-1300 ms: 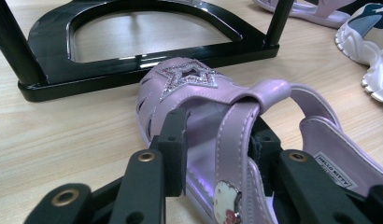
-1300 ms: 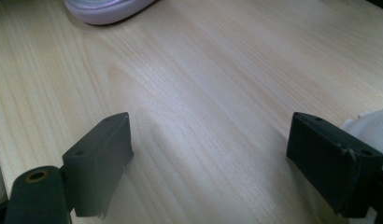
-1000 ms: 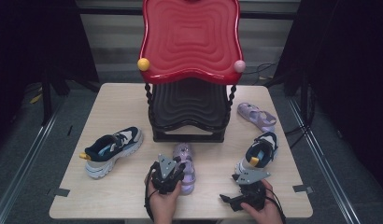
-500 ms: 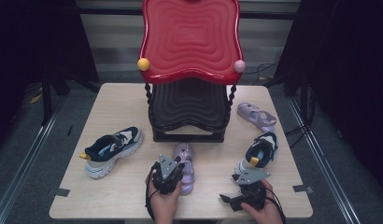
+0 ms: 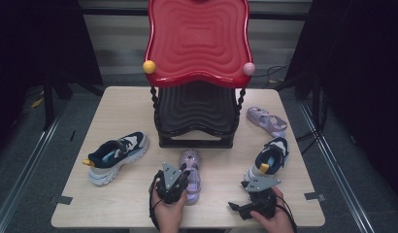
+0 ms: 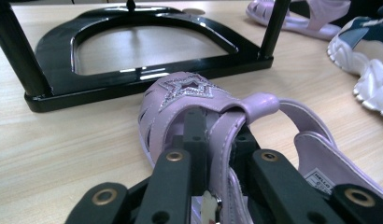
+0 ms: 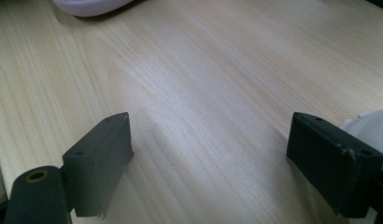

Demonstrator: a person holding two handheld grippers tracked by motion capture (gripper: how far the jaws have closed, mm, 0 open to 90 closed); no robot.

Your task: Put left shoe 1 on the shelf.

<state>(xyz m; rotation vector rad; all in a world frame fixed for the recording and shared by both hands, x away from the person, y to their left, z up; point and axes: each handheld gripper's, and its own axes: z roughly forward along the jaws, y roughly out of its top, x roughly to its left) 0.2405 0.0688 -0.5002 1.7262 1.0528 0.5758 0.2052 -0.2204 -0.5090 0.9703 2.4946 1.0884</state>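
Observation:
A lilac sandal (image 5: pixel 191 166) with a glitter star lies on the table in front of the black rack base. My left gripper (image 5: pixel 183 177) is at its heel end. In the left gripper view, the left gripper (image 6: pixel 218 134) has its jaws inside the sandal (image 6: pixel 189 93), pinching the ankle strap; they have just been closing on it. My right gripper (image 5: pixel 252 198) rests low near the front edge, below a navy and white sneaker (image 5: pixel 269 159). The right gripper view shows the right gripper (image 7: pixel 208 163) open, with bare wood between its jaws.
A rack with a red wavy top shelf (image 5: pixel 197 41) and a black lower shelf (image 5: pixel 197 109) stands mid-table; its base (image 6: pixel 133 56) lies just beyond the sandal. A second lilac sandal (image 5: pixel 266 121) lies at right, and a matching sneaker (image 5: pixel 117 155) at left.

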